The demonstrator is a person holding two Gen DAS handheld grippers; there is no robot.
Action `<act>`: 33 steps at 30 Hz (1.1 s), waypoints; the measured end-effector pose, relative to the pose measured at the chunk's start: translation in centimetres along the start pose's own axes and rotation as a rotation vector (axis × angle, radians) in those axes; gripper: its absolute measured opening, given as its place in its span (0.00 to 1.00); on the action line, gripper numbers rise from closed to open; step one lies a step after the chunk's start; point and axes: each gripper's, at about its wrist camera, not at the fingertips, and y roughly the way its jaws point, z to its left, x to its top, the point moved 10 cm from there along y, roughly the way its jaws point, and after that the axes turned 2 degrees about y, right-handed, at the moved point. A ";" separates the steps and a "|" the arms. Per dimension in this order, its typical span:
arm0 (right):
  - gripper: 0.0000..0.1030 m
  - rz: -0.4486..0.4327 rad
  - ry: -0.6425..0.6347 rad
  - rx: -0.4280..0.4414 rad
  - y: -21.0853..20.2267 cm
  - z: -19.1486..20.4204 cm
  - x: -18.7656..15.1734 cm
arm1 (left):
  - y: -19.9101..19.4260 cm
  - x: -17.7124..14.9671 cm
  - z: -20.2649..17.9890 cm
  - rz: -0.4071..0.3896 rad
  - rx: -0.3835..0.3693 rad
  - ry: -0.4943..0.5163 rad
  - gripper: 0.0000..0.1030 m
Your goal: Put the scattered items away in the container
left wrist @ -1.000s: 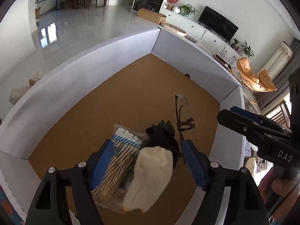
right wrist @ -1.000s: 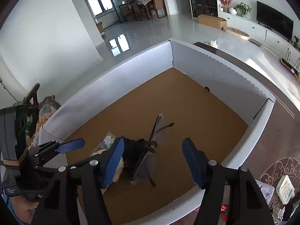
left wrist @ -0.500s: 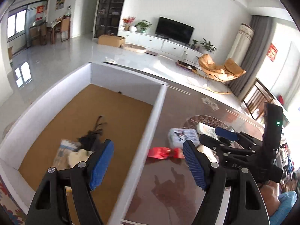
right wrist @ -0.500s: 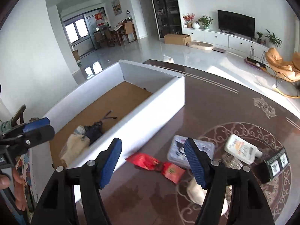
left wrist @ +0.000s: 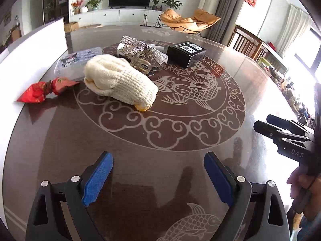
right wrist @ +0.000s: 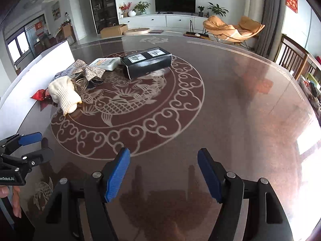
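A cream knitted glove [left wrist: 120,80] [right wrist: 64,94] lies on the dark round table. Beside it lie a red wrapped packet [left wrist: 44,89] [right wrist: 39,95], a clear plastic case [left wrist: 78,62], a sparkly silver bow clip [left wrist: 144,49] [right wrist: 89,70], a white pouch [right wrist: 106,63] and a black box [left wrist: 185,53] [right wrist: 147,62]. The white container wall [left wrist: 30,52] [right wrist: 34,80] stands at the left. My left gripper [left wrist: 158,178] is open and empty, near the table's front. My right gripper [right wrist: 163,174] is open and empty; it also shows in the left wrist view [left wrist: 280,128].
The table [right wrist: 230,100] has a pale fish-and-cloud pattern. Wooden chairs [right wrist: 295,60] stand at its right edge. Beyond are an orange lounge chair [right wrist: 230,30] and a TV cabinet [right wrist: 170,20].
Both grippers have swung away from the container's inside, to the right, and now face the items on the table. Both stayed open and empty.
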 end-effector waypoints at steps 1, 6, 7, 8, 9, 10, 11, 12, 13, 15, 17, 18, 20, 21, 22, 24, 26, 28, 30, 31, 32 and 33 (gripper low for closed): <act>0.69 0.001 0.015 0.010 0.1 -0.3 -0.4 | 0.2 0.1 -0.4 -0.002 -0.007 0.021 0.90; 0.70 -0.029 0.028 0.027 0.6 -0.5 -0.5 | 0.7 0.3 -0.8 -0.009 0.038 0.085 0.91; 0.71 -0.036 0.028 0.030 0.7 -0.4 -0.4 | 0.7 0.3 -0.8 -0.005 0.034 0.088 0.94; 0.74 -0.037 0.027 0.033 0.9 -0.2 -0.4 | 1.0 0.3 -1.0 0.002 0.024 0.097 1.00; 0.75 -0.036 0.026 0.034 1.0 0.0 -0.3 | 1.2 0.3 -1.2 0.014 0.021 0.112 1.00; 0.77 -0.034 0.025 0.034 1.1 0.1 -0.2 | 1.4 0.2 -1.3 0.023 0.041 0.130 1.00; 0.78 -0.032 0.023 0.034 1.2 0.1 -0.2 | 1.5 0.1 -1.5 0.030 0.061 0.145 1.00; 0.78 -0.030 0.019 0.033 1.2 0.2 -0.2 | 1.7 0.1 -1.7 0.031 0.069 0.153 1.00; 0.79 -0.028 0.015 0.029 1.3 0.4 -0.2 | 1.7 0.1 -1.6 0.031 0.066 0.150 1.00; 0.79 -0.024 0.005 0.017 1.4 0.5 -0.2 | 1.6 0.1 -1.5 0.032 0.065 0.149 1.00; 0.79 -0.018 -0.011 -0.005 1.6 0.8 -0.3 | 1.6 0.1 -1.5 0.031 0.065 0.149 1.00; 0.79 -0.014 -0.021 -0.018 1.8 1.0 -0.3 | 1.6 0.1 -1.5 0.031 0.065 0.149 1.00; 0.80 -0.011 -0.031 -0.028 1.9 1.1 -0.3 | 1.6 0.1 -1.4 0.031 0.065 0.149 1.00; 0.81 -0.011 -0.029 -0.021 1.9 1.1 -0.3 | 1.6 0.1 -1.4 0.031 0.065 0.148 1.00; 0.81 -0.011 -0.027 -0.017 1.9 1.1 -0.3 | 1.6 0.1 -1.4 0.031 0.065 0.148 1.00; 0.81 -0.012 -0.025 -0.014 1.9 1.1 -0.3 | 1.6 0.0 -1.3 0.031 0.070 0.146 1.00; 0.81 -0.010 -0.029 -0.020 1.9 1.0 -0.3 | 1.5 0.0 -1.1 0.030 0.074 0.141 1.00; 0.81 -0.010 -0.033 -0.025 2.0 1.1 -0.3 | 1.5 0.0 -1.0 0.030 0.076 0.139 1.00; 0.81 -0.010 -0.033 -0.025 2.0 1.1 -0.3 | 1.5 -0.1 -1.0 0.029 0.077 0.138 1.00; 0.81 -0.010 -0.034 -0.026 2.0 1.2 -0.3 | 1.5 -0.1 -1.0 0.029 0.078 0.137 1.00; 0.81 -0.010 -0.033 -0.026 2.0 1.2 -0.3 | 1.5 -0.1 -1.0 0.029 0.078 0.137 1.00; 0.81 -0.010 -0.033 -0.025 2.0 1.1 -0.3 | 1.4 -0.1 -1.0 0.029 0.078 0.137 1.00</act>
